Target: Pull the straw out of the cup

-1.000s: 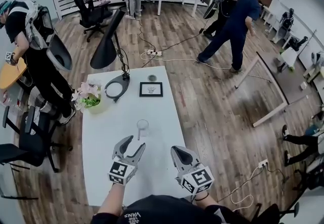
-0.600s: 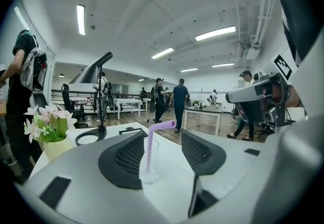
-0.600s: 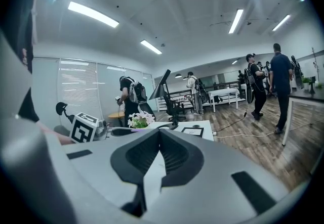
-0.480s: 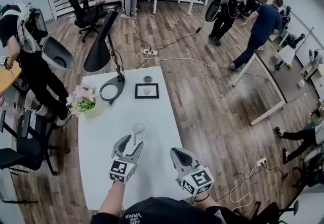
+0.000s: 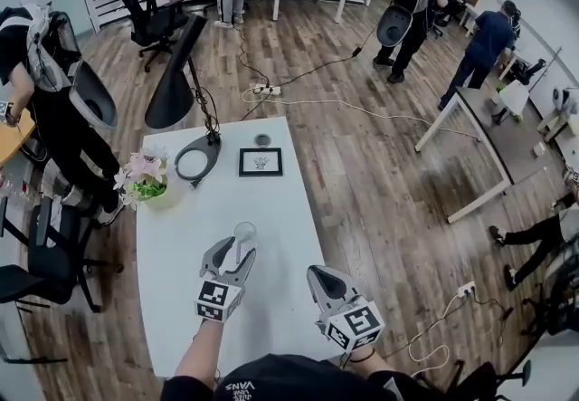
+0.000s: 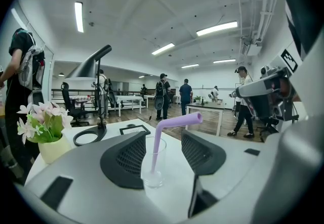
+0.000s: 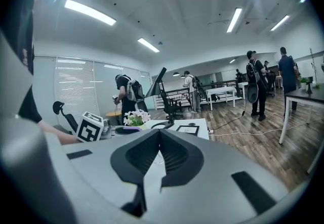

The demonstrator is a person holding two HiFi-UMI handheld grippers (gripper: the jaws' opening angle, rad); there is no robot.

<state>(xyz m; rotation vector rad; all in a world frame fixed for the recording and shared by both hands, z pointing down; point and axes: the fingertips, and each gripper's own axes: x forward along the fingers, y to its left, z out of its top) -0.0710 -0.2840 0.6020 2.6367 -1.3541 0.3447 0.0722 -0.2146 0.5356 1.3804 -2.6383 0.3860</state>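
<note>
A clear plastic cup [image 6: 153, 166] stands on the white table [image 5: 181, 236] with a purple bent straw [image 6: 170, 126] in it, the bend pointing right. My left gripper [image 6: 158, 153] is open, one jaw on each side of the cup, not touching it. In the head view the cup [image 5: 244, 232] sits just past the left gripper [image 5: 230, 251]. My right gripper [image 5: 316, 272] is shut on nothing, held to the right, nearer me than the cup. In its own view the right gripper [image 7: 159, 138] has its jaws pressed together.
At the table's far end are a potted flower [image 5: 147, 184], a black lamp [image 5: 196, 160] with a ring base, a framed picture [image 5: 261, 161] and a small round object [image 5: 263, 139]. Office chairs [image 5: 41, 254] stand left of the table. Several people move around behind.
My left gripper has moved forward, so the cup now stands between its open jaws. The right gripper has hardly moved. People in the background have walked on.
</note>
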